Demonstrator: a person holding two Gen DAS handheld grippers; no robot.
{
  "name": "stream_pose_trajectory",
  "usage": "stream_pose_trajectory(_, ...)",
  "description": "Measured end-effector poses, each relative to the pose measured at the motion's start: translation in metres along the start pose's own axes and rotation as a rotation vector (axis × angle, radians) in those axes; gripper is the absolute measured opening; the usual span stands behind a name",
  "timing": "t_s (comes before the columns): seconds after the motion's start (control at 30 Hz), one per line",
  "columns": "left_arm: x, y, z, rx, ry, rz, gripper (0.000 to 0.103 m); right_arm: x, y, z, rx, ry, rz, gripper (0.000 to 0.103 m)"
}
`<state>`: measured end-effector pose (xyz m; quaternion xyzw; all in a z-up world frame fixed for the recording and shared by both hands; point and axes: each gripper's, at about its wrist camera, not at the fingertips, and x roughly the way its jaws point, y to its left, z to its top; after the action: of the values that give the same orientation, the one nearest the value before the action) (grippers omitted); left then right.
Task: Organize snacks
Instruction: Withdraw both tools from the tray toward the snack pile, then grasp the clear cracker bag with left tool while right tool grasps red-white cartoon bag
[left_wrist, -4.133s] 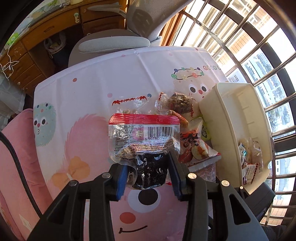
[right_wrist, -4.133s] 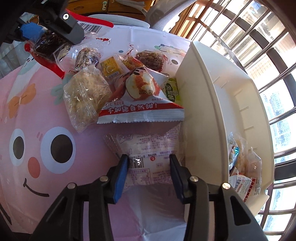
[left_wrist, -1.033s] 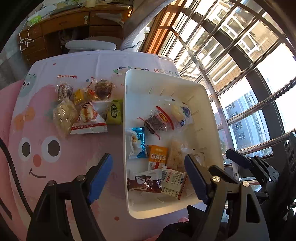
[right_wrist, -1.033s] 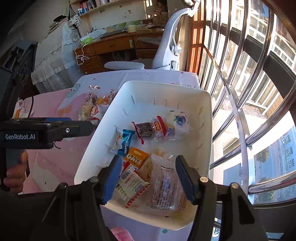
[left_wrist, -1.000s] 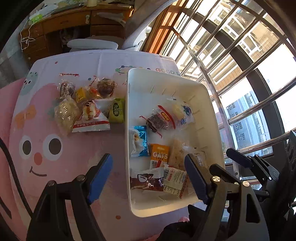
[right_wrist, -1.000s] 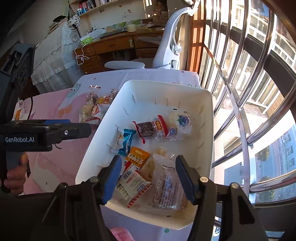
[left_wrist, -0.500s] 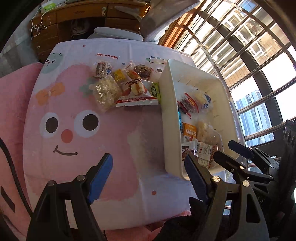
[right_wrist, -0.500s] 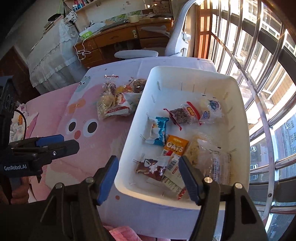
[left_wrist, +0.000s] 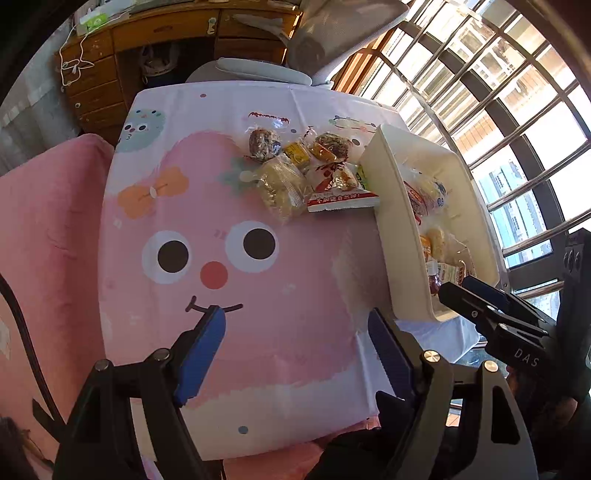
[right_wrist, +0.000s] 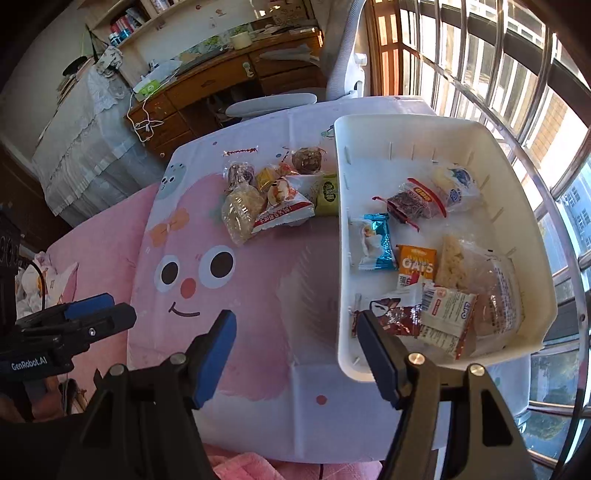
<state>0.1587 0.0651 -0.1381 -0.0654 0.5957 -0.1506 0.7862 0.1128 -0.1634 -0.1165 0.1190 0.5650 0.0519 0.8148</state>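
Pulled back and up from the white plastic bin (right_wrist: 443, 133) since a second ago, both now hanging over the near edge of the worktop (left_wrist: 295, 332) with its pink cartoon-face cloth. Left gripper (left_wrist: 295, 347) spread wide, blue pads bare, nothing between them. Right gripper (right_wrist: 295, 350) likewise splayed and empty, poised over the bin's near corner. Sitting in the bin: blue foil wafer pack (right_wrist: 376, 240), orange oats packet (right_wrist: 415, 264), dark fruit pack with red band (right_wrist: 415, 201), clear bag of pale rice cake (right_wrist: 476, 277), brown-and-white chocolate pouch (right_wrist: 397, 314), white barcode-labelled sachet (right_wrist: 447, 308). Waiting outside on the cloth, bunched just beside the bin's left wall: clear bag of puffed rice (right_wrist: 240, 214), red-and-white chestnut pouch (right_wrist: 284, 210), green packet (right_wrist: 327, 194) touching the wall, small yellow pack (right_wrist: 265, 176), two dark round wrapped sweets (right_wrist: 308, 159). Grey office chair (left_wrist: 266, 72) beyond the far edge.
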Motion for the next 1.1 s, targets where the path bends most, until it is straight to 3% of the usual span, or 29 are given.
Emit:
stream_pose_trajectory(0.33, 0.011, 0.037, 0.029, 0.064, 0.058, -0.013, 0.079, 0.019, 0.032, 0.000, 0.101, -0.023, -0.028, 0.068)
stream_pose_trajectory(0.67, 0.045, 0.062, 0.060, -0.096, 0.113, -0.109, 0.079, 0.037, 0.044, 0.021, 0.083, -0.040, -0.036, 0.068)
stream_pose_trajectory(1.1, 0.105, 0.071, 0.110, -0.240, 0.152, -0.079, 0.079, 0.077, 0.042, 0.069, -0.017, -0.095, -0.028, 0.068)
